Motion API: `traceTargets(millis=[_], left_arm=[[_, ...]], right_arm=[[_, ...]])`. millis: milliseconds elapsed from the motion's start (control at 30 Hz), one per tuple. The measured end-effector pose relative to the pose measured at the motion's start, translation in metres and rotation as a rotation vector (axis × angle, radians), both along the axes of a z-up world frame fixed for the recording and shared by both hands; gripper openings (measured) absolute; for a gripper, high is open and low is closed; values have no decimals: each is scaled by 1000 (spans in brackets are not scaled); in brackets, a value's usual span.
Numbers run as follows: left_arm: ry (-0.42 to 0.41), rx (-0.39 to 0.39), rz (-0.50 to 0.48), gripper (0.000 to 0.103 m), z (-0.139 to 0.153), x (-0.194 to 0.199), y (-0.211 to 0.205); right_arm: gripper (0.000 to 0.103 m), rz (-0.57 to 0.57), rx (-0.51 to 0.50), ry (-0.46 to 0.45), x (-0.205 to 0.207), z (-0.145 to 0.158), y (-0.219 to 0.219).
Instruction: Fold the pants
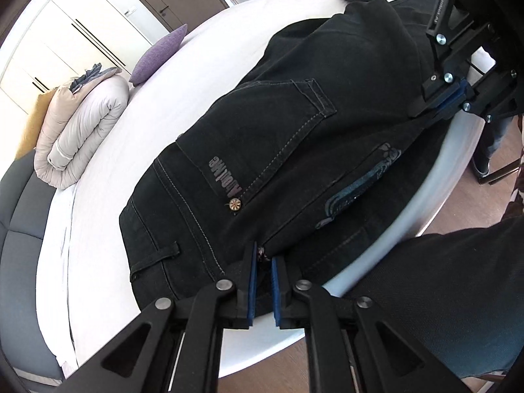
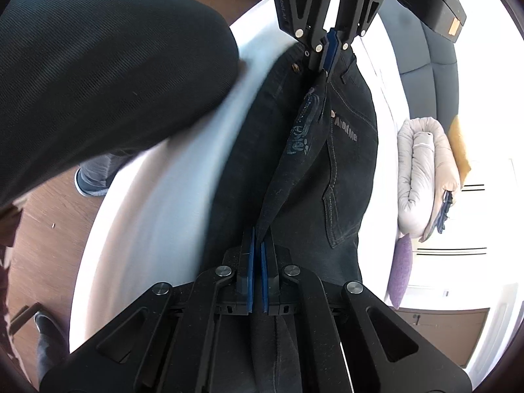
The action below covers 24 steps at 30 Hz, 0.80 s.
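My left gripper [image 1: 262,262] is clamped on the waistband end of the black pants [image 1: 262,131], and my right gripper [image 2: 257,245] is pinched on the same edge further along, lifting a taut ridge of cloth between the two. The pants lie along the near edge of a white bed [image 1: 108,196], back pocket [image 1: 262,124] up, pale stitching and a brass rivet [image 1: 234,203] showing. This is heavy, stiff denim: I judge it will hold a crease but sag under its own weight, so seams and waistband are the sure places to take hold. Beyond lie a rolled quilt [image 1: 85,124] and a purple cushion [image 1: 160,54].
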<state>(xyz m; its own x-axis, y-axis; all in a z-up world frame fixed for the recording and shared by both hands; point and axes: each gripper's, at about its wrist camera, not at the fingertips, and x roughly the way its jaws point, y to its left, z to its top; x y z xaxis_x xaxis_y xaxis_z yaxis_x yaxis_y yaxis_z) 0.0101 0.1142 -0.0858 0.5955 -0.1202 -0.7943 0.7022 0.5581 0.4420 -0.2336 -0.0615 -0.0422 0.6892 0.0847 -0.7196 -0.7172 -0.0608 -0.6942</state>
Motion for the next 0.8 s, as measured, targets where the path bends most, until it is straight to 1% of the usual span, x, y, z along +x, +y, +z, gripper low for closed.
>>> traceTargets(millis=[133,267,300,433,567,633,667,700,733,767,800], left_arm=[[-5,22,-18,8,-1,1,0],[1,10,-8,8,-6,4,-3],[0,10,-7,8,-7,5,-3],[1,4,3,8,-10,0,2],[-3,-3,15,9,-15,-3,1],[-7,5,33,19,-16,0,2],[-18,18,42,24,-18,-5,0],[-26,28,53,36,-19,-7,2],[-32,37,67,53,-19,-9,3],[-24,33,77,59,-16,-9,6],[-21,24,77,63,-14,-13,8]], right_arm=[[2,-11,1,1,-10,2,4],[2,-26,4,2,-15,2,9],[2,-27,1,0,-23,2,2],[2,-36,11,4,-15,6,-3],[2,-48,9,11,-8,-3,-11],[3,-65,23,19,-2,-7,-13],[3,-70,29,19,-3,-8,-14],[3,-78,39,18,-4,-9,-16],[3,-92,56,19,-5,-8,-18],[3,-112,76,25,-4,-8,-19],[3,-126,92,29,-3,-8,-21]])
